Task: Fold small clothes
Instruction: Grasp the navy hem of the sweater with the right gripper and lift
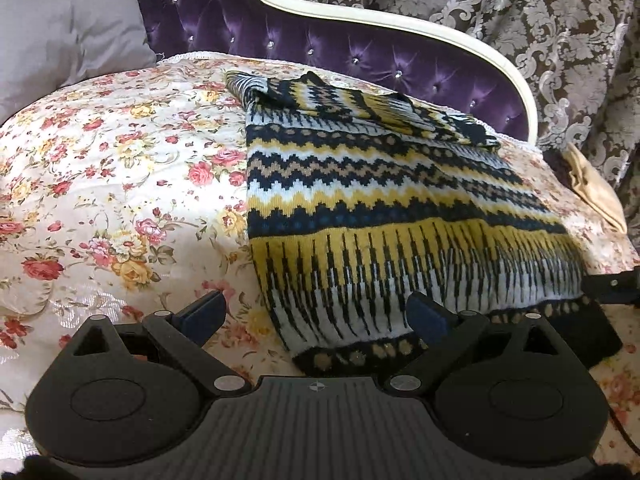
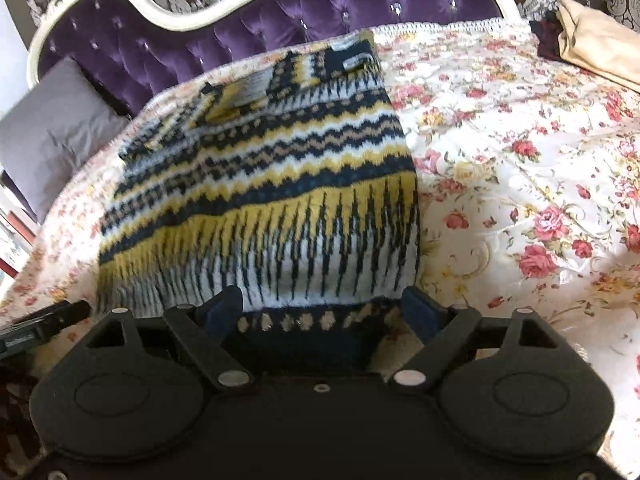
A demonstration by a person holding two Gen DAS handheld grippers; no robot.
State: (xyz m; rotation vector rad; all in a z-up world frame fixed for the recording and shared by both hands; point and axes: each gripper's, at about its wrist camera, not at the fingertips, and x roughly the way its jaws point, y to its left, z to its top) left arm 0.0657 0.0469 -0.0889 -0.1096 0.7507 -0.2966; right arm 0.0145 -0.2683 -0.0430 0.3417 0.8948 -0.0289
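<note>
Your left gripper [image 1: 316,316] and right gripper [image 2: 324,308] both gape wide, holding nothing, at the hem of the sweater [image 1: 372,200] lying on the bed [image 1: 120,184]. Pillow [image 1: 60,32] lies far left, tan cloth [image 1: 596,192] far right.

No legible text, label, brand or number in either view; only a small round crosshair mark [image 1: 319,387] on the ribbed black gripper body.

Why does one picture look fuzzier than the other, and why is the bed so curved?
Right wrist view: the sweater is smeared, likely motion blur. Left wrist view: sharp knit, and the floral bedspread has glossy glare. Both: fisheye lenses bend the headboard.
</note>
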